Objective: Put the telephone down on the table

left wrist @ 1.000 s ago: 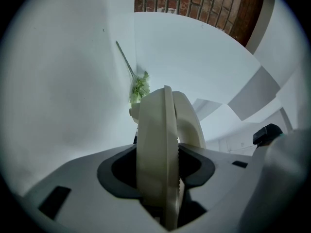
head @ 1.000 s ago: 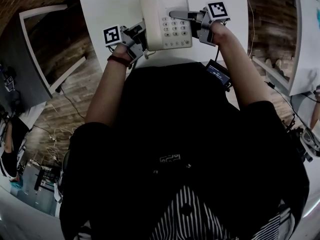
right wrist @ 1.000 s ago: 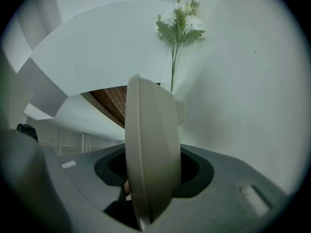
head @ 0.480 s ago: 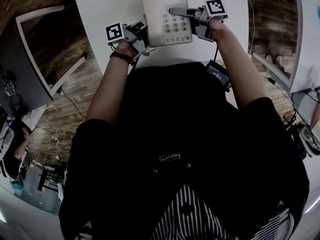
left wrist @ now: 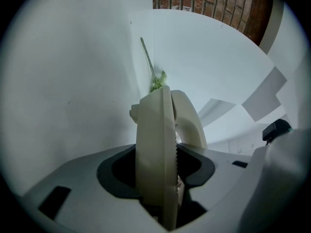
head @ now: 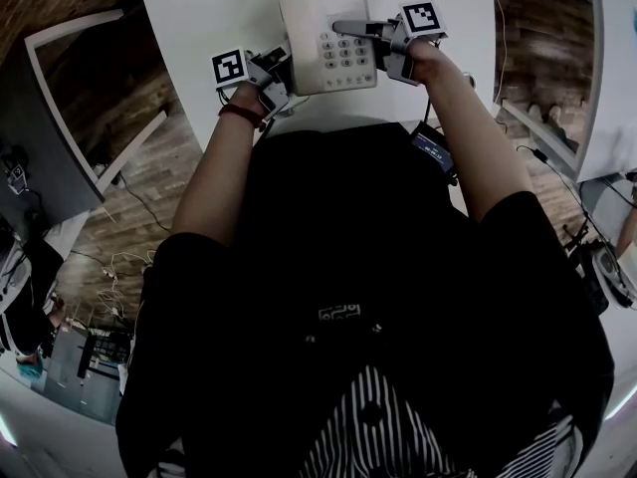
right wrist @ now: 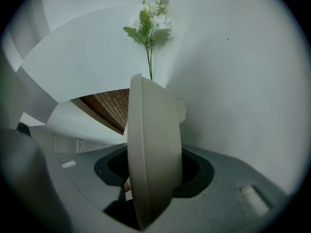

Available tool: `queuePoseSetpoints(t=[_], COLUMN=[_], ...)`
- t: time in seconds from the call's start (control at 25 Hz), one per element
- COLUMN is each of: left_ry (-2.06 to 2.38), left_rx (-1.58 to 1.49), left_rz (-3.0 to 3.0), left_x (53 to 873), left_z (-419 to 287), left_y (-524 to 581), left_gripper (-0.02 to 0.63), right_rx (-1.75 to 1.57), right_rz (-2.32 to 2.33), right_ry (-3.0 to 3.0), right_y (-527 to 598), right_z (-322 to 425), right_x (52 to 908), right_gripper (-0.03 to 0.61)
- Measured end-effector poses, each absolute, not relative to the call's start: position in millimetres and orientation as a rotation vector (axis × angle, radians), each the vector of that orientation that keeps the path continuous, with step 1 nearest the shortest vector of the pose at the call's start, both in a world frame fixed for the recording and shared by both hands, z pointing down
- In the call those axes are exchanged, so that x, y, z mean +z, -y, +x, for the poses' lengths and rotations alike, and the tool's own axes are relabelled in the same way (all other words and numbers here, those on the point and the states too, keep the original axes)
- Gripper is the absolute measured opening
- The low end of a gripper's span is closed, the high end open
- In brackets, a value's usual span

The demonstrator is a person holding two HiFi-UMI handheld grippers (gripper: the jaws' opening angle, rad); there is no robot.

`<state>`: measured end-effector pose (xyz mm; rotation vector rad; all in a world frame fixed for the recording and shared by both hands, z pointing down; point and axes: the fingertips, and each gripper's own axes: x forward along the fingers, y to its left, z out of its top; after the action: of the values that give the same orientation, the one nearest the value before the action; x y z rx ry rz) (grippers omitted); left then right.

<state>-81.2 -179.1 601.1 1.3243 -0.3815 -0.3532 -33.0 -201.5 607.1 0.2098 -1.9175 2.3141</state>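
A cream desk telephone (head: 328,43) with a keypad is held level over the white table (head: 219,18), between both grippers. My left gripper (head: 279,73) is shut on its left edge, my right gripper (head: 370,36) on its right edge. In the left gripper view the telephone's side (left wrist: 155,144) stands upright between the grey jaws of the left gripper (left wrist: 158,171). In the right gripper view the telephone's other edge (right wrist: 153,149) fills the gap of the right gripper (right wrist: 153,174). I cannot tell whether the telephone touches the table.
A sprig of white flowers (right wrist: 150,23) stands beyond the telephone, its stem (left wrist: 148,57) also in the left gripper view. A small dark device (head: 433,147) hangs at the person's waist. Wooden floor (head: 129,108) lies left of the table. Another white table (head: 607,78) stands at the right.
The telephone and both grippers have sunk toward the table, and they now look smaller and higher in the head view. Both grips are unchanged.
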Motion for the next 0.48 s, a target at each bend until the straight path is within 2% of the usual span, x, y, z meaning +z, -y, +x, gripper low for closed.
queuePoseSetpoints(t=[0.48], left_ry=[0.397], left_rx=[-0.292], left_rz=[1.322], left_x=[619], left_z=[-74], left_y=[170], left_gripper=[0.202], right_rx=[2.250], right_rz=[0.246], right_ry=[1.905], right_y=[195], right_z=[-27], right_x=[625], right_gripper=[0.218])
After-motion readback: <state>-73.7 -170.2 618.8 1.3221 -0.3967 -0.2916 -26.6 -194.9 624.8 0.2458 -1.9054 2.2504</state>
